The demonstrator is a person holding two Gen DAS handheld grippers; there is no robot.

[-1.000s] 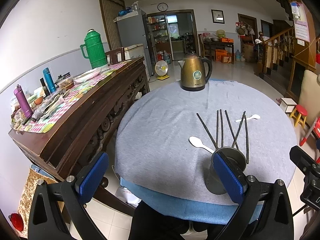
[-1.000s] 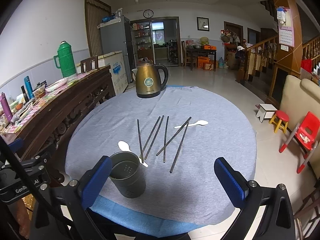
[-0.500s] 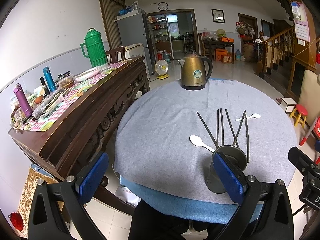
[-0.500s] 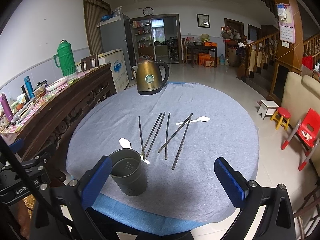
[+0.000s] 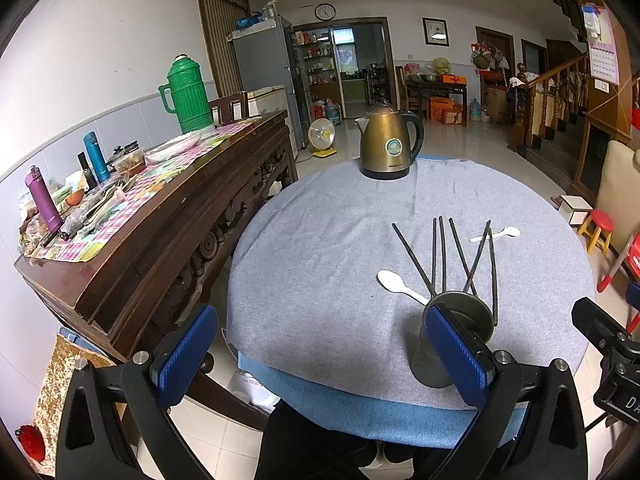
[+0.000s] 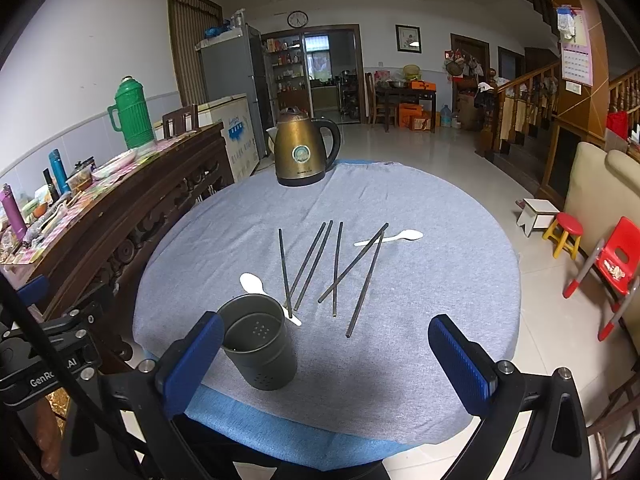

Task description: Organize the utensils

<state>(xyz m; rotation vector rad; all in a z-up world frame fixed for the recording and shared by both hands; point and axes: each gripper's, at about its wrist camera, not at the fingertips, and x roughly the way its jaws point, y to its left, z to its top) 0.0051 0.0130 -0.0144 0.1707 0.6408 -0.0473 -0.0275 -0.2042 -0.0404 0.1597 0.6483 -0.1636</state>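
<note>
Left gripper [image 5: 322,354]: sat low in the frame at the near table edge, blue pads spread wide, nothing between them.
Right gripper [image 6: 326,358]: likewise low in its frame, fingers spread wide and empty.
Holder [image 6: 259,346]: stood upright, lower left of centre in the right wrist view, near the front edge of the grey cloth [image 6: 420,320]; looked empty inside (perforated bottom visible). Partly hidden behind the right-hand pad in the left wrist view.
Chopsticks [image 6: 338,268]: six dark sticks lay fanned at mid-frame, just beyond the holder; two at the right crossed each other, and their far ends lay over the handle of the far spoon.
Near spoon [image 6: 252,283]: white, lay just beyond the holder rim with its handle passing under the leftmost sticks.
Far spoon [image 6: 400,237]: white, lay right of centre at the far end of the fan.
Kettle [image 6: 302,152]: stood upper centre, at the far side of the table, well apart from the utensils.
Progress: judged not started; every utensil lay on the cloth.
Risk, thin sticks: could slip or roll out of a pinch, flat on soft cloth (little to get under).
Risk, overlaps: lifting one crossed stick could drag its neighbour or flick the far spoon.
Risk, holder: near the table edge and light-looking; a knock from a pad, or a stick dropped in at a slant, could tip it off.
</note>
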